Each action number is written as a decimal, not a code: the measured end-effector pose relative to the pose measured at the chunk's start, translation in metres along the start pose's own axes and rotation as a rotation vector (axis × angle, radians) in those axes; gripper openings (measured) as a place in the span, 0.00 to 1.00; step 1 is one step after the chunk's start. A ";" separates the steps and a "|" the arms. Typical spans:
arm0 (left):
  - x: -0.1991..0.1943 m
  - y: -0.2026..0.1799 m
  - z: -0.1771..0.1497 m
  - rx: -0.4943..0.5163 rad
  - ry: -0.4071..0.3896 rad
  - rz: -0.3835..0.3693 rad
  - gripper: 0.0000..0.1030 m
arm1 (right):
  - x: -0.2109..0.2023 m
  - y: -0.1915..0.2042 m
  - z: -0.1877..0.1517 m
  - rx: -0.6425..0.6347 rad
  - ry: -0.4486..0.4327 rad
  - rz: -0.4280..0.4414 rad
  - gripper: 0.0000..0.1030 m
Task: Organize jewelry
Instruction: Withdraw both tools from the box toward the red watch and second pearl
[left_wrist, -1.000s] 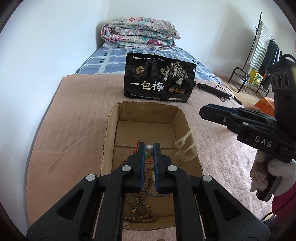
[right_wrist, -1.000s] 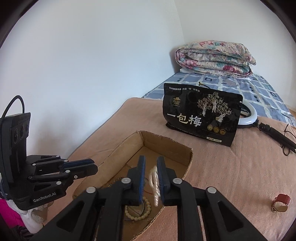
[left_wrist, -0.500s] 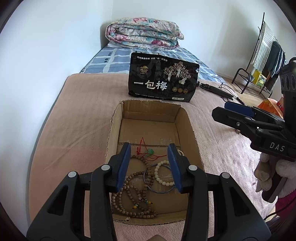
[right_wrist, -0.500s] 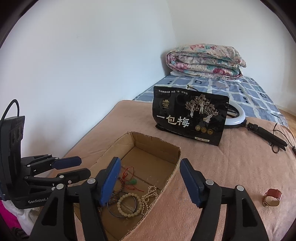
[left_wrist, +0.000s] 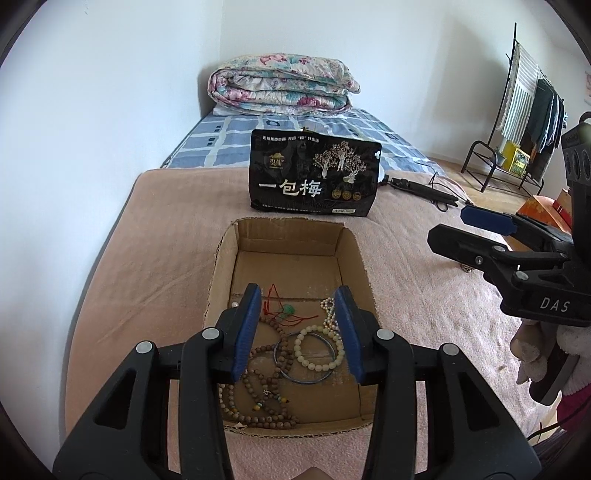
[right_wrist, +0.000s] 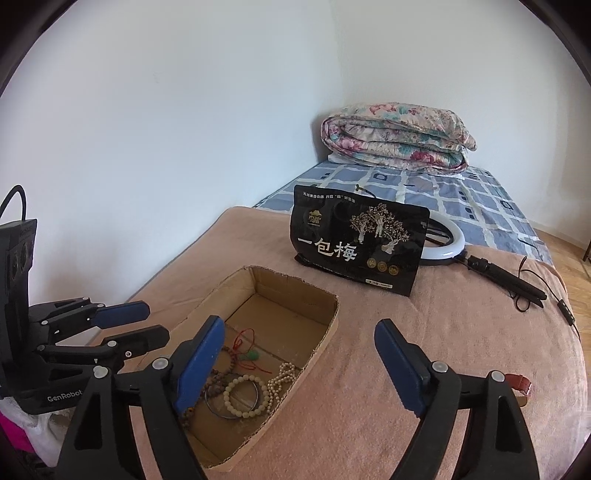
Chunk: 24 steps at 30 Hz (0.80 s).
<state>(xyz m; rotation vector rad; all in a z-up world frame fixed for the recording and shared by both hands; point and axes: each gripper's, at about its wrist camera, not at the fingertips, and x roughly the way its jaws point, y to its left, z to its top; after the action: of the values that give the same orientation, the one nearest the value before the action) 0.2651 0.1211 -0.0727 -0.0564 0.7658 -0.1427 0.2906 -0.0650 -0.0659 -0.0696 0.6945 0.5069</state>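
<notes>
Most jewelry is already lying in the cardboard box (left_wrist: 354, 254) on the bed: wooden bead strands (left_wrist: 266, 384), a pale bead bracelet (left_wrist: 317, 347), a pearl string (right_wrist: 280, 376). A red watch (right_wrist: 519, 384) is still waiting outside, near the bed's right edge. The left gripper (left_wrist: 299, 332) is standing half open and empty above the box; the right gripper (right_wrist: 299, 362) has just been opening wide, nothing between its fingers.

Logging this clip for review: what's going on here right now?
A person is sorting jewelry into a cardboard box on a bed. Both claws hang over it empty: the left claw is open, and the right claw has just been opening wide. Bead bracelets, a brown bead strand and a pearl strand lie inside. A red watch sits outside on the blanket.
</notes>
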 end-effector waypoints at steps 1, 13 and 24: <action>-0.004 -0.002 0.000 -0.002 -0.008 -0.002 0.41 | -0.003 -0.001 -0.001 0.003 -0.003 -0.002 0.83; -0.038 -0.039 -0.004 0.049 -0.089 0.000 0.41 | -0.042 -0.016 -0.006 0.019 -0.029 -0.051 0.86; -0.053 -0.083 -0.013 0.120 -0.127 -0.048 0.55 | -0.085 -0.043 -0.017 0.061 -0.085 -0.124 1.00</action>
<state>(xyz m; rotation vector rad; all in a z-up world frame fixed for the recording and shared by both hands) 0.2096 0.0469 -0.0367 0.0304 0.6279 -0.2282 0.2451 -0.1425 -0.0296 -0.0339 0.6177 0.3674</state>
